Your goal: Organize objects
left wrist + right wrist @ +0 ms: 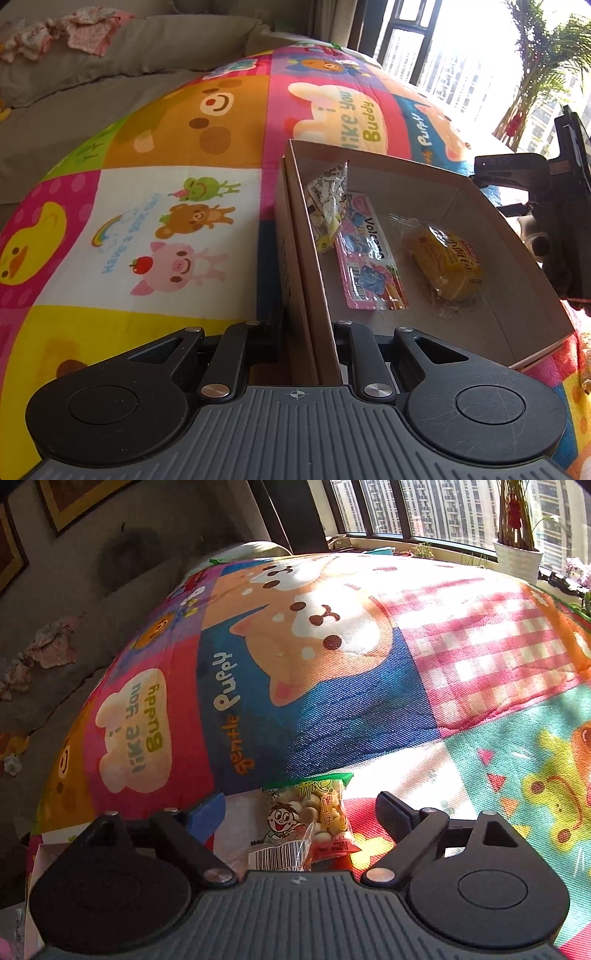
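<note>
A shallow cardboard box point(517, 258) lies on the colourful play mat point(166, 221). In it are a crumpled snack packet point(328, 203), a pink Volcano pack point(373, 254) and a yellow wrapped cake point(447, 266). My left gripper point(306, 332) is shut on the box's near left wall. My right gripper point(299, 812) is open over the mat, with a small biscuit bag point(306, 819) with a cartoon face lying between its fingers. The right gripper's body also shows in the left wrist view point(554, 206), past the box's right side.
A grey sofa point(92, 74) with pink clothes point(66, 33) runs along the mat's far left. Windows and a potted plant point(517, 546) stand beyond the mat. White paper point(236, 812) lies under the biscuit bag, by a blue piece point(207, 812).
</note>
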